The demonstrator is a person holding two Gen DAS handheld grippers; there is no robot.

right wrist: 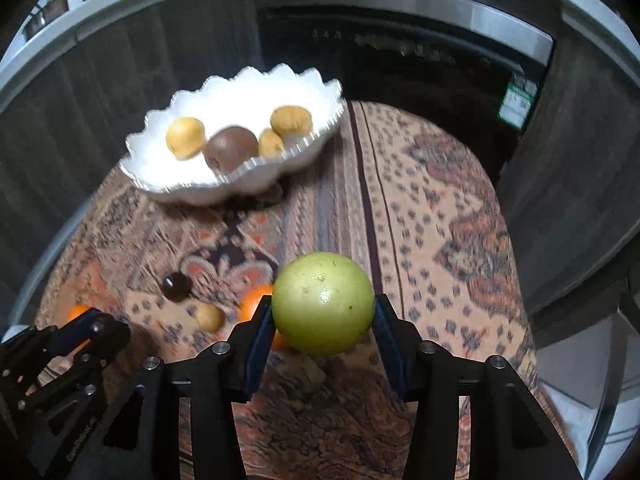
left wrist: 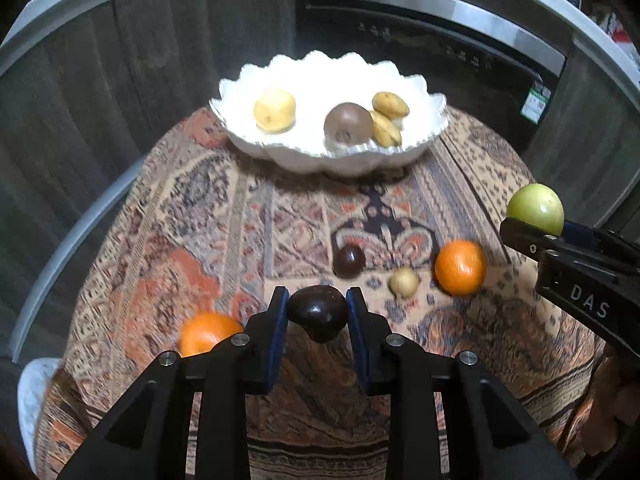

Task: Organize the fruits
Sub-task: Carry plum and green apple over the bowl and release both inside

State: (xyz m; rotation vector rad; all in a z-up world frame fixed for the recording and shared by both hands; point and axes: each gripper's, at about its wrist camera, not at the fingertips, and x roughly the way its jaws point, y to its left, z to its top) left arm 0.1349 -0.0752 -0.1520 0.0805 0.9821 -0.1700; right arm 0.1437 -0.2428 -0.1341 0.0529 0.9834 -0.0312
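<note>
With my left gripper (left wrist: 318,312) clamped on a dark fruit (left wrist: 318,318) and my right gripper (right wrist: 322,316) on a green apple (right wrist: 323,303), I must next carry both to the white bowl (left wrist: 280,152).

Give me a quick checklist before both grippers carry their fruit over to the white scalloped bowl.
1. Left gripper shut on the dark brown avocado-shaped fruit: ok.
2. Right gripper holding the round green fruit between both pads: ok.
3. Both fruits lifted off the patterned tablecloth: ok.
4. Free room in the white scalloped bowl beside the fruit already inside: ok.
5. Grip firm enough for the carry: cannot tell.
</note>
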